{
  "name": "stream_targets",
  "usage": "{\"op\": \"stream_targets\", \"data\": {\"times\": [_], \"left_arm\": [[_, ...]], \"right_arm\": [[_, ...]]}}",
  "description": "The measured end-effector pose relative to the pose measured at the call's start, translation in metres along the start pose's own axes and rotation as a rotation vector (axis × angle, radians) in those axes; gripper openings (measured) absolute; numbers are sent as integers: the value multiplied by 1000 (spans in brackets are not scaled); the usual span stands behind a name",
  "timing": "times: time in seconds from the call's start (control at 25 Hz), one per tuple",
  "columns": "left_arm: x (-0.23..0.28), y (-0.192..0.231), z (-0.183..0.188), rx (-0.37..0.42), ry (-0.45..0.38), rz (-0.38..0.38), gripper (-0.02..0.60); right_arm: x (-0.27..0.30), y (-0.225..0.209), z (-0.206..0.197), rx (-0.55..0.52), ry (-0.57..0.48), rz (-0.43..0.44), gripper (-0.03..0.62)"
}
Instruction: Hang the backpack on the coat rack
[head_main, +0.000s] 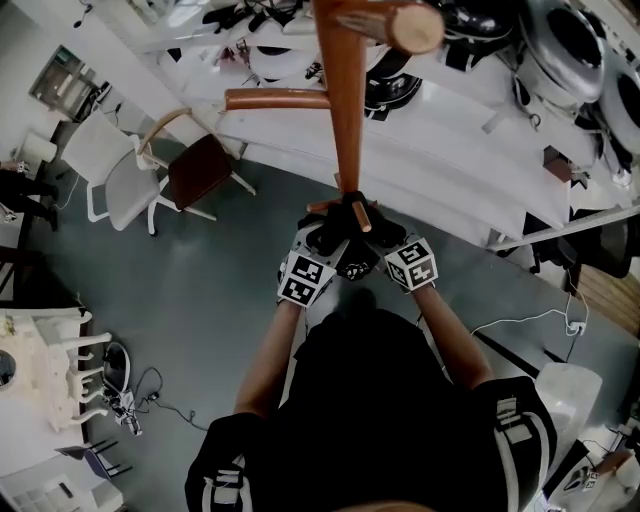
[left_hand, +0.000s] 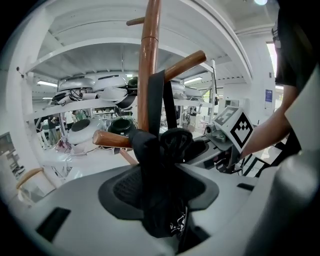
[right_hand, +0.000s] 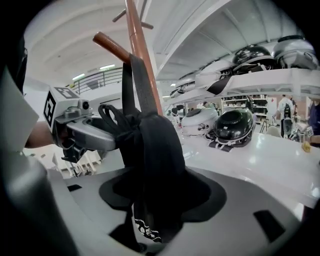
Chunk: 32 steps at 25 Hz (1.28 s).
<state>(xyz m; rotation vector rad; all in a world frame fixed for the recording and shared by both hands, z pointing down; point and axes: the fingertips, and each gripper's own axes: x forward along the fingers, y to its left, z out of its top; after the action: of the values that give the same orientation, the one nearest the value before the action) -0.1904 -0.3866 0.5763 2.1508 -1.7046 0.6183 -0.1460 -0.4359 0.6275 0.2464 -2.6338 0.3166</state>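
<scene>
A wooden coat rack (head_main: 345, 110) stands right in front of me, its pole (left_hand: 149, 60) rising past slanted pegs (left_hand: 185, 64). The black backpack (head_main: 345, 222) hangs against the pole, and its strap (right_hand: 134, 85) runs up over a peg (right_hand: 111, 46). My left gripper (left_hand: 160, 185) is open, with bunched black backpack fabric (left_hand: 157, 165) hanging loose between its wide jaws. My right gripper (right_hand: 150, 185) is open too, and the backpack's top (right_hand: 152, 145) droops between its pads. Both grippers meet at the bag from either side, left gripper (head_main: 330, 242) and right gripper (head_main: 380, 240).
White shelves with dark helmets (right_hand: 235, 125) and white shells run behind the rack. A brown-seated chair (head_main: 200, 170) and a white chair (head_main: 115, 185) stand on the grey floor to the left. A white cable (head_main: 530, 320) lies at the right.
</scene>
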Motion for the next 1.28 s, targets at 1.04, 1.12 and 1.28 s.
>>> {"op": "stream_targets", "data": {"times": [1.04,1.12,1.28], "left_arm": [[-110,-41,-55,112,-121,-142,41],[-115,-47,-64,119,-113,-169,35],[-123,-63,-75,123,-106,-226,23]], "right_arm": [[-78,114,-39,37,-138,-298,15],[-81,123,-43,37,-137,-302,15],[-86,138,-52,25,-134,-309,14]]}}
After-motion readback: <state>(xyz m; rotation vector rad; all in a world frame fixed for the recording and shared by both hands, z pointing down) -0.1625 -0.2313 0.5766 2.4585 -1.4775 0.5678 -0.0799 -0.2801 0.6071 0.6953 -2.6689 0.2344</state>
